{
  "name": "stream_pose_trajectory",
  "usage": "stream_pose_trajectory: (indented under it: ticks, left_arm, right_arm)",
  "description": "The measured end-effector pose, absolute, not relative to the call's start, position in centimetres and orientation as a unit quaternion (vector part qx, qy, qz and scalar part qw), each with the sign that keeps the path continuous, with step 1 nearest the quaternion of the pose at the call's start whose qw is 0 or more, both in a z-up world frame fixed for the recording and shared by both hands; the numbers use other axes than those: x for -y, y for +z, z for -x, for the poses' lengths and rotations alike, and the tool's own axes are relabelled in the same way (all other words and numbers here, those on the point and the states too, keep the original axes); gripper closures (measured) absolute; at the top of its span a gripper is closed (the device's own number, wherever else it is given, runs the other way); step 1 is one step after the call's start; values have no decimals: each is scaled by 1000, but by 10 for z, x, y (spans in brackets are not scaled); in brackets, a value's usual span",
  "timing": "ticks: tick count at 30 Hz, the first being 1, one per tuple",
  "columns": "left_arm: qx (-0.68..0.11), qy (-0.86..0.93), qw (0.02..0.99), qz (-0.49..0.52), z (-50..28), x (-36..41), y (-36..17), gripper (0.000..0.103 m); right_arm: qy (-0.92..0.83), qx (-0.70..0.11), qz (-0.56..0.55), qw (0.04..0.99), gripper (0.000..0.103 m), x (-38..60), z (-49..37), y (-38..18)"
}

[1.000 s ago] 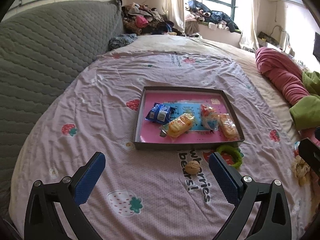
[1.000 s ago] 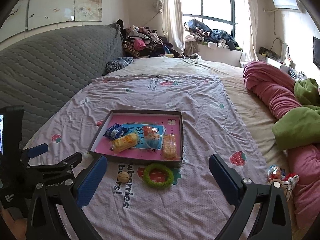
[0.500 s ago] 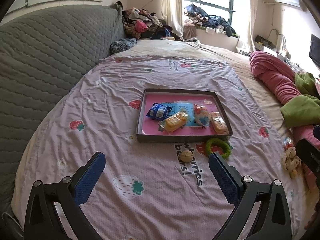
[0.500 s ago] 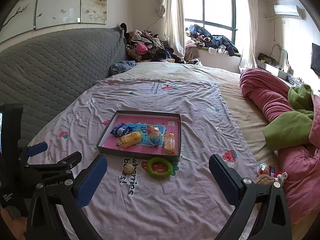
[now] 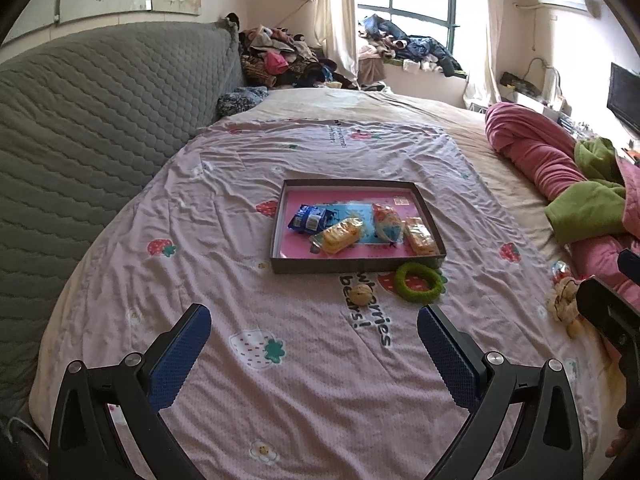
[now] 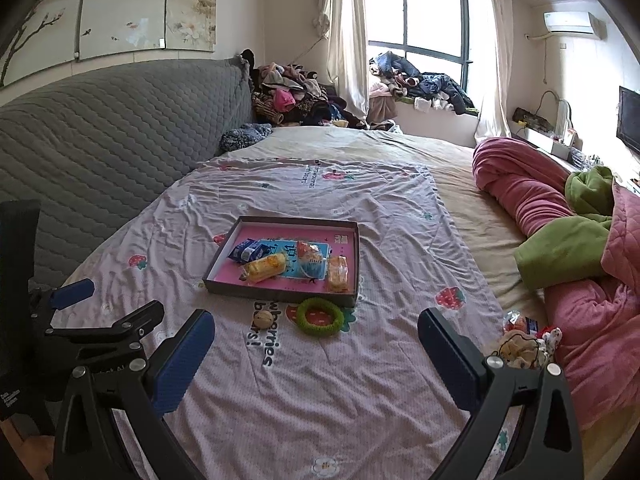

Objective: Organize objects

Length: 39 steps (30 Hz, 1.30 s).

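On the strawberry-print sheet (image 5: 280,380), we judged the green knobbly rubber ring (image 5: 418,281) light and squashy, best pinched across its rim; left gripper (image 5: 314,354) and right gripper (image 6: 316,356) were both spread wide, empty.

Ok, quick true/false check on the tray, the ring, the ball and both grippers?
1. Both grippers, left and right, are open and empty. True.
2. The green ring lies inside the tray. False: it lies on the sheet by the tray's near right corner.
3. The tray holds four snack packets. True.
4. The small ball is gripped by the left gripper. False: it sits on the sheet, left of the ring.
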State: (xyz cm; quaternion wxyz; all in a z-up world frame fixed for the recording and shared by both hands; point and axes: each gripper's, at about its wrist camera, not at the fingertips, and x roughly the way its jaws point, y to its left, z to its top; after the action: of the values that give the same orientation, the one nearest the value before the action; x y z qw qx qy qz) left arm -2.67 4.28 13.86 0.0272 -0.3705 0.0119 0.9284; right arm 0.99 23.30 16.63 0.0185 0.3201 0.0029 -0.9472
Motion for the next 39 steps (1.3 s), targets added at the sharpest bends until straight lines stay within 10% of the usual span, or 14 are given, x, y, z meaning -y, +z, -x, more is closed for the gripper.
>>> stream_pose_trajectory:
  ticks: [39]
  left_arm:
    - [-26, 912, 39, 406, 5, -62, 78, 0]
  right_arm:
    - [-932, 5, -362, 27, 1, -245, -30, 105]
